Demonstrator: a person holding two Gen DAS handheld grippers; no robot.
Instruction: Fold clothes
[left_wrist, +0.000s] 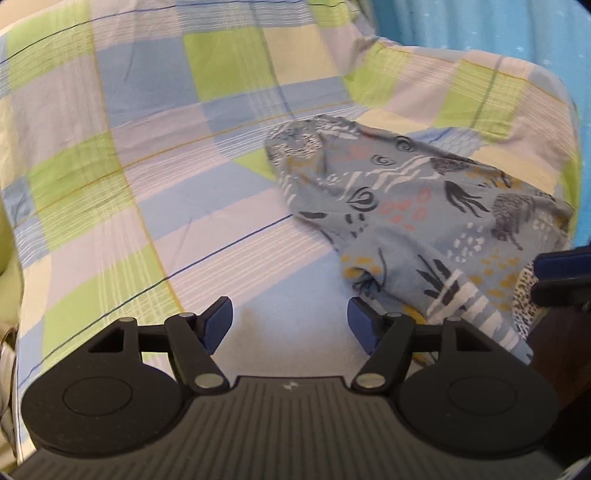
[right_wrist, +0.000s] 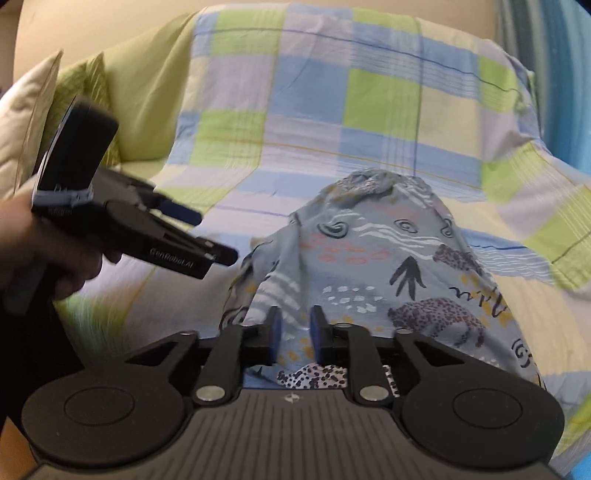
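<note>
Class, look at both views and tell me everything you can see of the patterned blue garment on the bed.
The garment is thin, soft-looking grey-blue fabric printed with leopards, swirls, white wavy lines, coral spots and mustard dabs. It lies crumpled and unfolded on the checked bedsheet, bunched into a hump at its far end. The right gripper has its jaws nearly closed on the near edge; the left gripper is open beside it, not touching.

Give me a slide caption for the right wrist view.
Right gripper pinching the patterned garment on a checked bedsheet; left gripper open.

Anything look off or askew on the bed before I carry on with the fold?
Only the garment: the blue animal-print garment lies in a bunched, wrinkled heap on the checked bedsheet, not flat. The right gripper is nearly closed around its near edge; the left gripper is open and empty. No damage visible.
</note>
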